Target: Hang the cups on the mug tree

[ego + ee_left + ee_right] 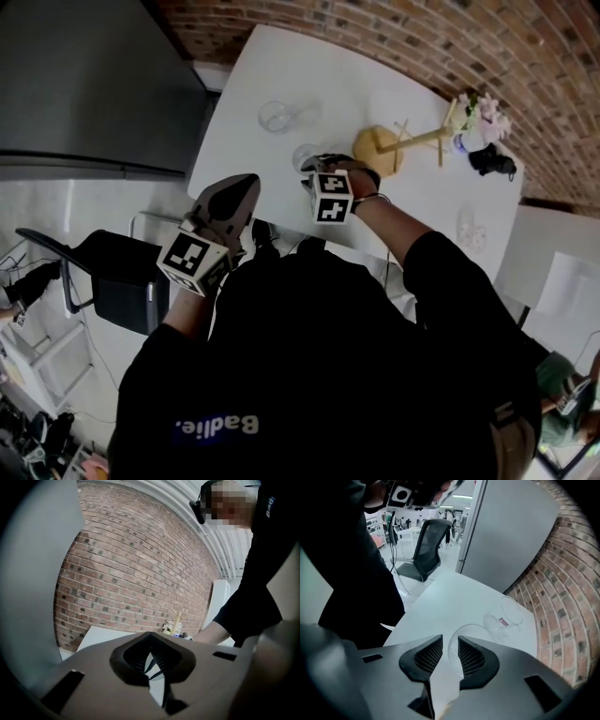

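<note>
A clear glass cup (471, 632) at lower centre has its thin rim between the right gripper's (450, 641) half-spread jaws, seemingly unpinched.

Open-plan office: a white table (281, 84) stands by an exposed brick wall (136, 573) and a tall grey panel (506, 531). A black mesh-backed office chair (426, 545) sits on the pale floor (445, 562). Farther back, under ceiling strip lights (457, 496), other people (417, 520) stand among more furniture.
</note>
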The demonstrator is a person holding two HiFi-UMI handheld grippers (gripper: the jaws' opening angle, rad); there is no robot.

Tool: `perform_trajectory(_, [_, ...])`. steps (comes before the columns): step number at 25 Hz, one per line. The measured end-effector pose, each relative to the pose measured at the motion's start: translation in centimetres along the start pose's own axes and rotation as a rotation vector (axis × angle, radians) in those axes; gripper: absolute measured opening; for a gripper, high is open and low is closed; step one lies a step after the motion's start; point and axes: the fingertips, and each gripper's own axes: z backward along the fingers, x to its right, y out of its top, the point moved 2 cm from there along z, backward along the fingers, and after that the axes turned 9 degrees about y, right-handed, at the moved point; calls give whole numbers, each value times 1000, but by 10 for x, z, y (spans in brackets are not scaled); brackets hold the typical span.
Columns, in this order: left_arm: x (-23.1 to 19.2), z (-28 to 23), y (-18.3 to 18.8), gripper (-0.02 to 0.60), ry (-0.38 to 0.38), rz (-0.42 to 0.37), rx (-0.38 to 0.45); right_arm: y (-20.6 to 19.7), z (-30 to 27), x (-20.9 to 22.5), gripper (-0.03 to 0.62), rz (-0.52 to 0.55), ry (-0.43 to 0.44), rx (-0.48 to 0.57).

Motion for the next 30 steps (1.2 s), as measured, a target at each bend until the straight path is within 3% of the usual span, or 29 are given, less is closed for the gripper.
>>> perform_trajectory(12, [-11, 23, 0, 3, 48, 14, 17, -12, -35, 0, 83, 115, 50, -246])
perform_trajectory(16, [-17, 30, 5, 3, 72, 33, 11, -13, -37, -2, 78, 129, 70, -277])
perform_trajectory(22, [-18, 33, 8, 3, 71, 18, 29, -13, -32, 0, 67, 110, 60, -212])
perform_trajectory(30, [-6, 22, 7, 3, 10, -3, 48, -8, 9, 6, 46, -51, -53, -11])
